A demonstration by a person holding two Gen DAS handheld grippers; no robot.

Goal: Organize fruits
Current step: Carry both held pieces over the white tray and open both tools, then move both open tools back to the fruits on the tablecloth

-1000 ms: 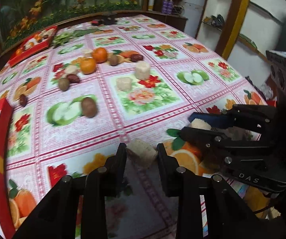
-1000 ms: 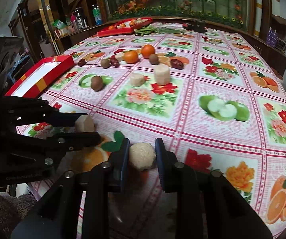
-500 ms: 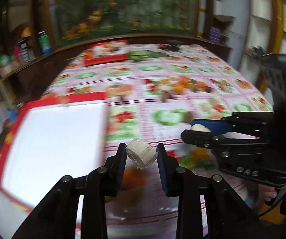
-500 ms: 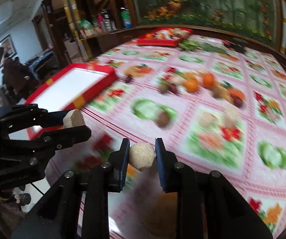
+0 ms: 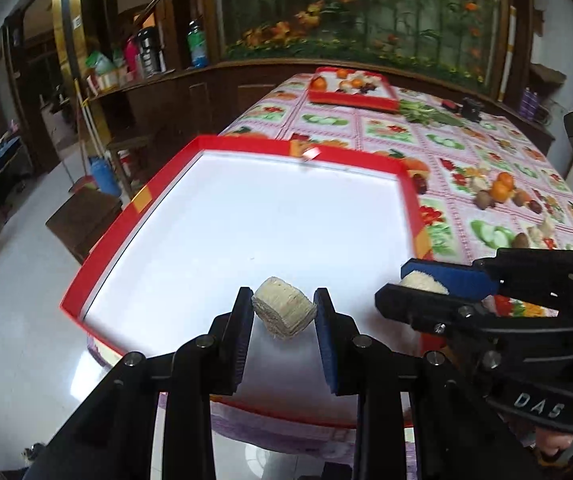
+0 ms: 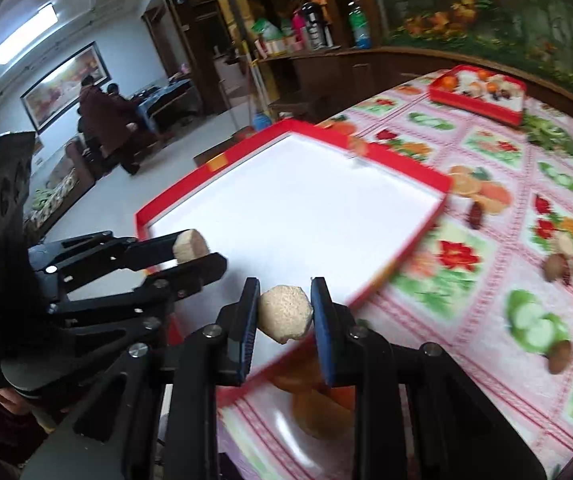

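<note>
My left gripper (image 5: 283, 312) is shut on a pale beige fruit chunk (image 5: 283, 313) and holds it over the near part of a red-rimmed white tray (image 5: 246, 216). My right gripper (image 6: 284, 312) is shut on a second round beige chunk (image 6: 285, 313), above the tray's near right rim (image 6: 402, 264). Each gripper shows in the other's view: the right one (image 5: 414, 284) to the right, the left one (image 6: 194, 248) to the left. Oranges (image 5: 502, 188), brown fruits (image 6: 556, 268) and more pale chunks lie loose on the floral tablecloth.
A second red tray (image 5: 352, 90) holding fruit stands at the table's far end, with green leaves (image 5: 422, 114) beside it. The table edge and floor lie left of the white tray. A wooden stool (image 5: 82, 216) stands on the floor. People stand far left (image 6: 102, 120).
Both grippers have swung left from the loose fruit area, each carrying its chunk, and now hang over the white tray. Both grips are unchanged.
</note>
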